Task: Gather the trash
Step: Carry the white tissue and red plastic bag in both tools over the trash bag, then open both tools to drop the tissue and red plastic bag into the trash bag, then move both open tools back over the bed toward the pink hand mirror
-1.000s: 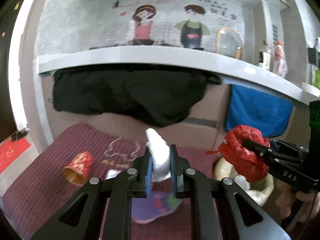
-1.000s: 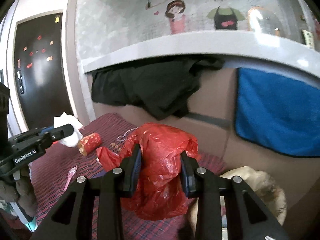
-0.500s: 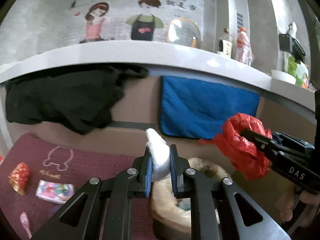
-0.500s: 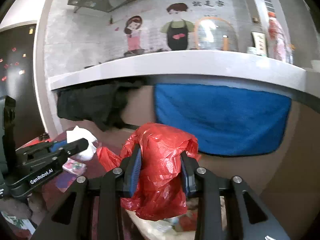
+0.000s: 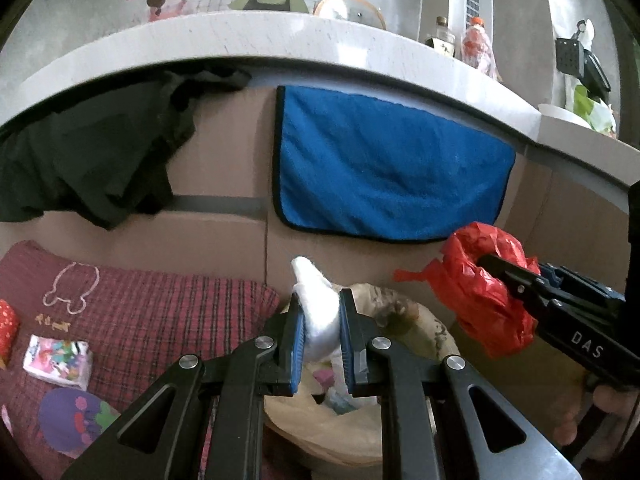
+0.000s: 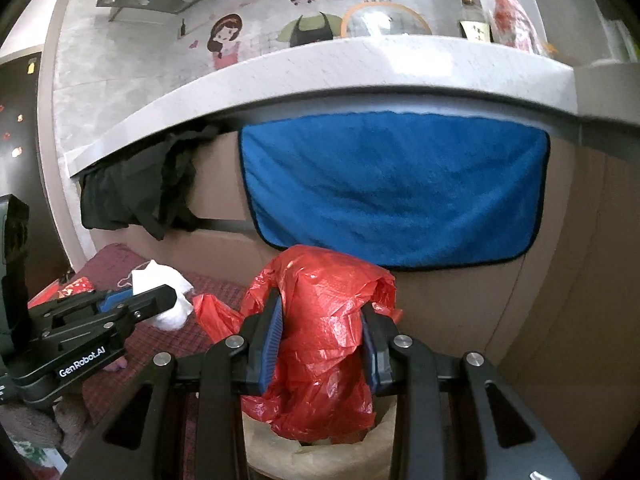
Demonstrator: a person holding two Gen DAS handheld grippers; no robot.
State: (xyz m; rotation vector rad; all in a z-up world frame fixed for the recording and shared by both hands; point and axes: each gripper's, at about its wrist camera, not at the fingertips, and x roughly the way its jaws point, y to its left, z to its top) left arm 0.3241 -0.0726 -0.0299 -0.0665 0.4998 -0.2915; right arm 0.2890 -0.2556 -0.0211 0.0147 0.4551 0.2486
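Beige bin holds wrappers; grippers clamp tissue, red bag

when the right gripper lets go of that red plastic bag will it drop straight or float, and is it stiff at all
The red plastic bag looks thin and crinkled, bulging around the right gripper, so probably floppy, not stiff. It seems very light for its bulk, so it may drift or partly unfold rather than drop cleanly into the bin below. A loose tail sticks out and could snag.
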